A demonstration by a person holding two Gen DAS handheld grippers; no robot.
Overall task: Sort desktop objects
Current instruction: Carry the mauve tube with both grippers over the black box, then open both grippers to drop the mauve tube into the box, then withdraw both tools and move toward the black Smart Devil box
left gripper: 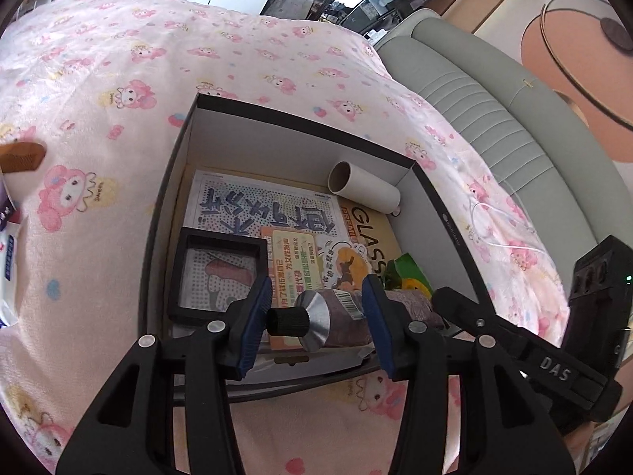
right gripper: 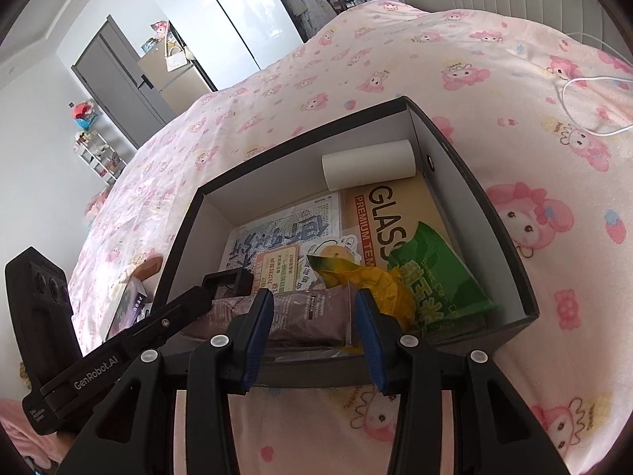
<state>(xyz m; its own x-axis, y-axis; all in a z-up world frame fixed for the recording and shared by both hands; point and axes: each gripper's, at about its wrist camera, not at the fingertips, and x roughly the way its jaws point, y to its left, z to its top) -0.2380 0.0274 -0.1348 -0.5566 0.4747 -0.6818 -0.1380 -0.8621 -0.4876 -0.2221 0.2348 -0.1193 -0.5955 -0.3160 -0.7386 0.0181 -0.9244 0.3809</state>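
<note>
- Left gripper, left wrist view: the blue pads stand apart over the near wall of the black cardboard box. The capped end of the mauve tube shows in the gap, and no pad is seen pressing it.
- The tube lies crosswise at the box's 6 o'clock, over a printed card. A black frame sits at 8 o'clock and a cardboard roll at 1 o'clock.
- Advised handling: let the tube settle flat on the contents, spread the pads fully, then lift straight out so no finger hooks the near wall.
- Surface: a pink cartoon-print bedspread, soft, so the box would probably tilt if its rim were pressed. A wooden comb waits at 9 o'clock, unsorted. A grey padded headboard rises at 2 o'clock.
- Right gripper, right wrist view: the jaws frame the tube's crimped tail. Whether the pads bear on it cannot be told, since the body runs on behind one finger.
- A green snack bag lies at the box's 4 o'clock. A white cable trails at 2 o'clock.
- Room: a grey door and a toy shelf stand at 10 o'clock.
</note>
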